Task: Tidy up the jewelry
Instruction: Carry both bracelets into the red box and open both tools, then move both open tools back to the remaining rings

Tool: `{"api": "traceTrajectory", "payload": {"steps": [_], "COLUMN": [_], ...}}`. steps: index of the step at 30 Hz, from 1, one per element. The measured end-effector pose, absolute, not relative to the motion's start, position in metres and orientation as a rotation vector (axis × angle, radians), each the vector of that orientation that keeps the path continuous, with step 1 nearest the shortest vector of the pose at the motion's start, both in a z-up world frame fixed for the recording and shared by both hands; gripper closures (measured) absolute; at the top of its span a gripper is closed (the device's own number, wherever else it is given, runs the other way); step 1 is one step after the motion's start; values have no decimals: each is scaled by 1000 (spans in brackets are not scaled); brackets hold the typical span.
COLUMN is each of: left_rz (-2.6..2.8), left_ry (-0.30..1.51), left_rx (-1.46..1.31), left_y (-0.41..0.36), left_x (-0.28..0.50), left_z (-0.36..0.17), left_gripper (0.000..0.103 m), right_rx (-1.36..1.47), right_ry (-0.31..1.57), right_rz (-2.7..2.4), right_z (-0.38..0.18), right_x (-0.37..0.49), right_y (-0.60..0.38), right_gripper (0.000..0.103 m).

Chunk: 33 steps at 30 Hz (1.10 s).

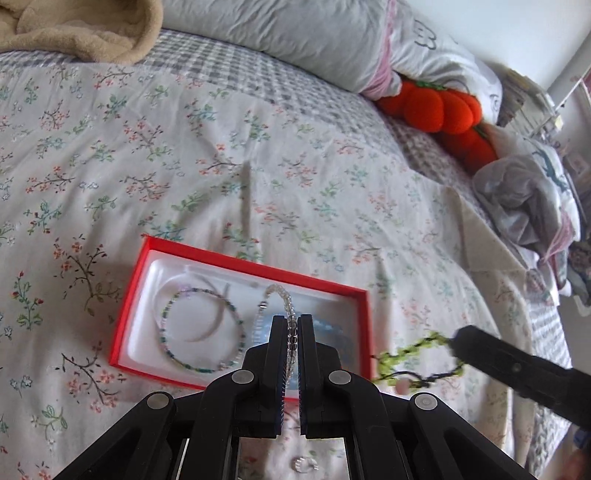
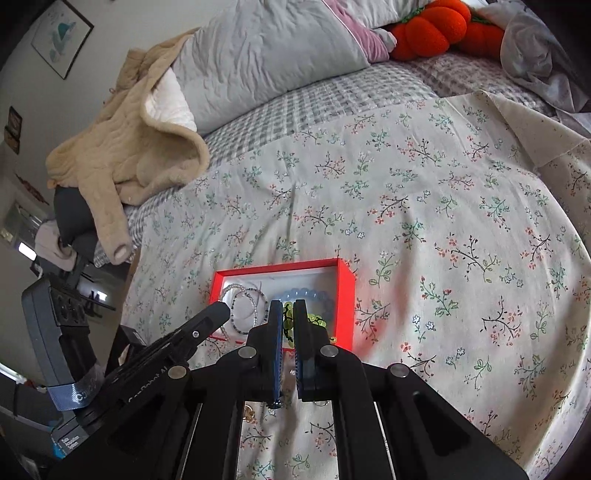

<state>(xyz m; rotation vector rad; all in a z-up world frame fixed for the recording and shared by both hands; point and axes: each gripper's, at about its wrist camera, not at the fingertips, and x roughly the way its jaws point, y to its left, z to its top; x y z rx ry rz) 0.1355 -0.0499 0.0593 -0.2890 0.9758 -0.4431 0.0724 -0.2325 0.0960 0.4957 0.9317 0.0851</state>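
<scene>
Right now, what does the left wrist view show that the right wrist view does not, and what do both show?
Only the left wrist view: a clear crystal ring on the bedspread beneath the left claw, which is shut on a clear bead bracelet.

Only the right wrist view: a framed picture on the wall, and the blue bead bracelet plainly.

Both: the red box, the orange plush, and the green bracelet held by the right claw.

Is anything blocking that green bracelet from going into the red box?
Nothing visible does. The right gripper holds the green bracelet at the red box's open right end. The box has no lid, though a blue bead bracelet already lies in that end, and the left gripper holds a clear bead bracelet there.
</scene>
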Motion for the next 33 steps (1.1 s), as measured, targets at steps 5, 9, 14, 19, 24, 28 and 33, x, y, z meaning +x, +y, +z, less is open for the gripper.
{"api": "traceTrajectory", "payload": {"steps": [5,9,14,19,24,28,33], "left_rz": [-371,-330,-307,-296,-291,-297,-309], "left_ry": [991,995,996,1007,1012,1006,1003], "left_rx": [-268,-222,-168,-128,-89,-82,-90], "left_y": [-32,-22,-19,-19,-19,-20,-21], "left_x": [144,147,150,151,151,152,149], "left_z": [41,30,23,17,12,12,17], "left_gripper": [103,103,103,101,101,101,101], "right_rx": [486,470,442,428,397,385,354], "right_ry": [937,939,945,946,1001,1024,1053], "right_rz": [85,99,147,219,145,104,55], "right_z": [92,90,85,70,48,39,36], "right_x": [80,86,96,111,122,124,124], "right_y": [-229,-220,-200,-182,-187,-199,-205], "right_gripper": [98,98,97,97,97,97,96]}}
